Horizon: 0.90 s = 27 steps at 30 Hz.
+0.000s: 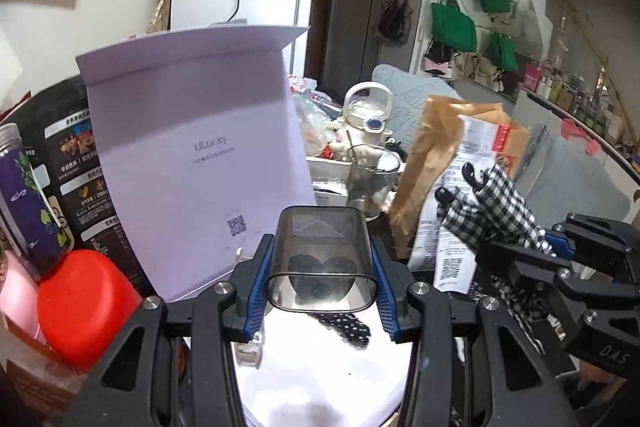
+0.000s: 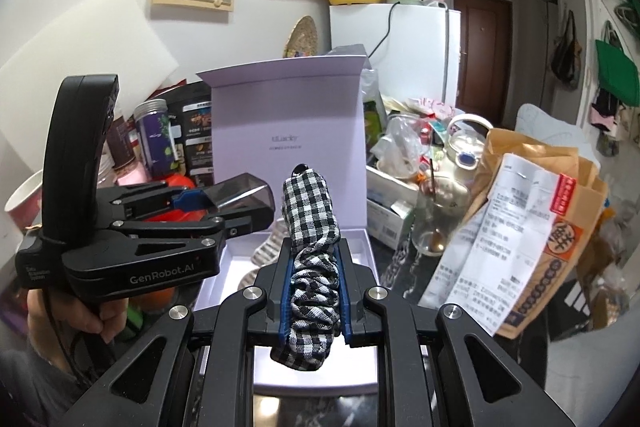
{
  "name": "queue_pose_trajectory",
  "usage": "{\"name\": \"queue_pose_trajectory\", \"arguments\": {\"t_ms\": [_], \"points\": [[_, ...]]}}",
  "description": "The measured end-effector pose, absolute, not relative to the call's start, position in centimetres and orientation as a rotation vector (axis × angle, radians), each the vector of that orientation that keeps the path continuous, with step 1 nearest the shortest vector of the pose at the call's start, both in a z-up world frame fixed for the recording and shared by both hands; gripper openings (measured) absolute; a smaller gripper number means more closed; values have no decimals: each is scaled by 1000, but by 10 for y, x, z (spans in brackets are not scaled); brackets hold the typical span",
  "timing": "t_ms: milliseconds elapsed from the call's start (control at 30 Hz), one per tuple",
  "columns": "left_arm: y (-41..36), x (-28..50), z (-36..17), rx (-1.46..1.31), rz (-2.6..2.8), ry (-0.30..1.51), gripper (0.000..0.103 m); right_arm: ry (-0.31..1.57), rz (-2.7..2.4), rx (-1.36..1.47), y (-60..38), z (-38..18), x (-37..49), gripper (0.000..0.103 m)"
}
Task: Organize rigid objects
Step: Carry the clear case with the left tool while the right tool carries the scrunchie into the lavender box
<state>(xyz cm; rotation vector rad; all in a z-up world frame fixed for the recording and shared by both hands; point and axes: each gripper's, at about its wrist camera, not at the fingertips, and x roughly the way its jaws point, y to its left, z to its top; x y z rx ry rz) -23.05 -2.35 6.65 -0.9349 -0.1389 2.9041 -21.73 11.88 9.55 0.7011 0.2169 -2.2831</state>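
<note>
While the left gripper (image 1: 322,277) clamps a smoky translucent plastic box (image 1: 323,263) above the open white gift box (image 2: 360,247), the right gripper (image 2: 314,291) grips a black-and-white checked fabric hair clip (image 2: 310,223), long axis pointing forward, just right of it.

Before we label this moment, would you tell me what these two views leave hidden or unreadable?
- Left wrist view: the white box floor is mostly hidden by the left gripper and its smoky clear case.
- Right wrist view: the box interior is blocked by the right gripper and its checkered clip.
- Both views: the small print under the lid logo is too small to read.
</note>
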Motion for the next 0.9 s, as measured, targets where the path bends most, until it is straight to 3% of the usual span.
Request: {"name": "queue_pose_trajectory", "arguments": {"t_ms": [900], "points": [[-13,-287,-22,-1291,2787,-70,45,149,-2162,1003,101,3,-296,18]]}}
